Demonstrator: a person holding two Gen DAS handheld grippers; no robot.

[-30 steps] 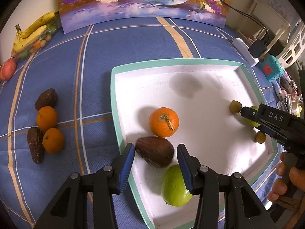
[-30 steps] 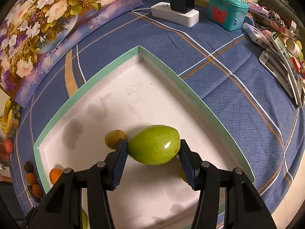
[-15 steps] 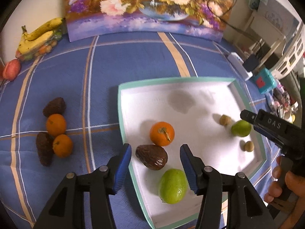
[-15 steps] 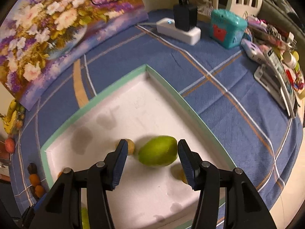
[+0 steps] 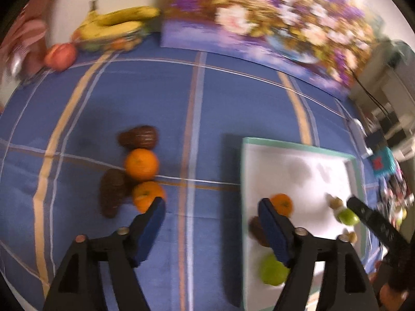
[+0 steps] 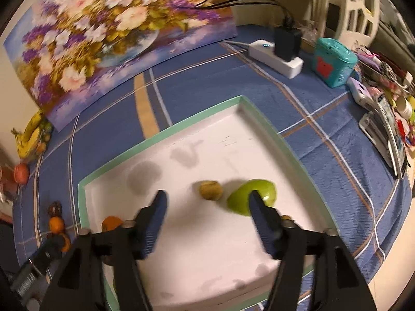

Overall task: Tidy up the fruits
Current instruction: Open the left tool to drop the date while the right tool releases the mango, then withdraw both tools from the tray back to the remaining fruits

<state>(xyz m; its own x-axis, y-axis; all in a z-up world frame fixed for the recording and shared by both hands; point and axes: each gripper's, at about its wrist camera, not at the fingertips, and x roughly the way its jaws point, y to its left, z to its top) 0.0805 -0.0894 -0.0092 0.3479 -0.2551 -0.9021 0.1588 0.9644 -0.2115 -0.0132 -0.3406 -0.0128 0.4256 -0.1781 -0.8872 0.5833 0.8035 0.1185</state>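
We saw both the left gripper (image 5: 211, 213) and right gripper (image 6: 206, 204) empty, jaws just spreading wide. A glossy oval green fruit (image 6: 253, 199) lay in the matte white tray (image 6: 233, 119).

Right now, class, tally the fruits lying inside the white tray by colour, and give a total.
Orange fruit: 1
Brown fruit: 1
Green fruit: 2
Small yellow-brown fruit: 2
Total: 6

both the left hand-held gripper (image 5: 211, 216) and right hand-held gripper (image 6: 207, 207) have black angular arms, blue ribbed pads and metal screws.
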